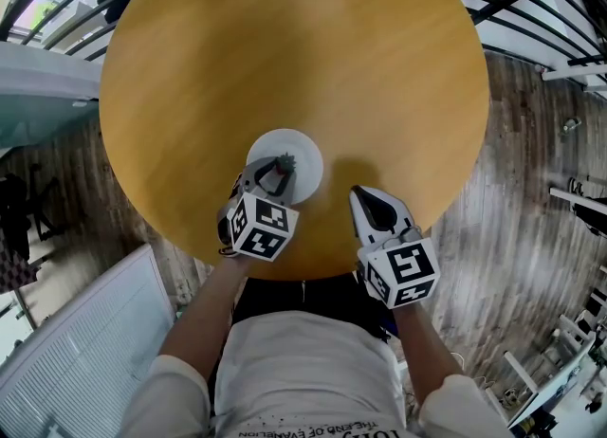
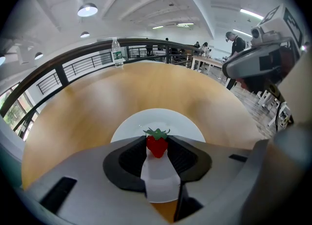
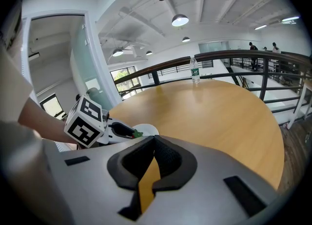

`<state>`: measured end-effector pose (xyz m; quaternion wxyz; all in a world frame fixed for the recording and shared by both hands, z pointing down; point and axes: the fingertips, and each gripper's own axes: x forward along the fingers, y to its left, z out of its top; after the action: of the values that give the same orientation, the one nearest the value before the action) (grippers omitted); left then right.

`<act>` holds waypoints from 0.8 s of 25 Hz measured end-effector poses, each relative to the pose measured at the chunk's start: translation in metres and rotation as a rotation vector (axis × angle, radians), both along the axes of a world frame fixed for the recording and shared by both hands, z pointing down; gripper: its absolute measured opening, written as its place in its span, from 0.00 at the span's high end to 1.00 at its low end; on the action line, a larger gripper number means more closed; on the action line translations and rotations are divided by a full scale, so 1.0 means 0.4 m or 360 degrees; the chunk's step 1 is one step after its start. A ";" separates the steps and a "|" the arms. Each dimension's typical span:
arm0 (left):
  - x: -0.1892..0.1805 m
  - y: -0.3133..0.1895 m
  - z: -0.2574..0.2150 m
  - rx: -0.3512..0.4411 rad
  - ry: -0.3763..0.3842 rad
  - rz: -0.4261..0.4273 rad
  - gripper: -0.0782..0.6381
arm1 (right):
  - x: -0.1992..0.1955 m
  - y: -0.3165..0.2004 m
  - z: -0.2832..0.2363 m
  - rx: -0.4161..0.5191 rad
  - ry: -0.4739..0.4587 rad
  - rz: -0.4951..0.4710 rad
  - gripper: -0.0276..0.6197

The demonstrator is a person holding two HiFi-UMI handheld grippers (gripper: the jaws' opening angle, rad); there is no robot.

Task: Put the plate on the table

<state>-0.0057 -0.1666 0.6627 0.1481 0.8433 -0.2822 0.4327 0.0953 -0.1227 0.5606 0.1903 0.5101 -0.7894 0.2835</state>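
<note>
A white plate (image 1: 303, 155) lies on the round wooden table (image 1: 285, 47), near its front edge. My left gripper (image 1: 274, 173) hovers over the plate's near side, shut on a small red strawberry (image 2: 157, 145) with green leaves, pinched at the fingertips. In the left gripper view the plate (image 2: 161, 119) shows just beyond the berry. My right gripper (image 1: 361, 197) rests over the table to the right of the plate, its jaws shut with nothing in them. From the right gripper view the left gripper (image 3: 127, 132) and the plate (image 3: 147, 129) appear at the left.
A water bottle (image 2: 116, 52) stands at the table's far edge, in front of a dark railing (image 3: 229, 53). The wooden floor (image 1: 512, 190) surrounds the table. A white slatted panel (image 1: 85, 332) stands at the lower left. People stand far off in the hall.
</note>
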 end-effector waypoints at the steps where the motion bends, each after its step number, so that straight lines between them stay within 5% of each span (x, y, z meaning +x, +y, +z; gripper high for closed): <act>1: -0.001 0.000 0.000 -0.0001 0.0002 -0.0002 0.68 | -0.001 0.001 0.000 0.0000 0.0000 0.0001 0.93; 20: -0.015 0.006 -0.045 0.0003 0.0060 -0.0028 0.61 | -0.002 0.001 -0.032 0.0040 -0.0002 0.0019 0.93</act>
<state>-0.0117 -0.1642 0.6446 0.1565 0.8489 -0.2872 0.4152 0.0943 -0.1223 0.5479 0.1818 0.5170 -0.7899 0.2751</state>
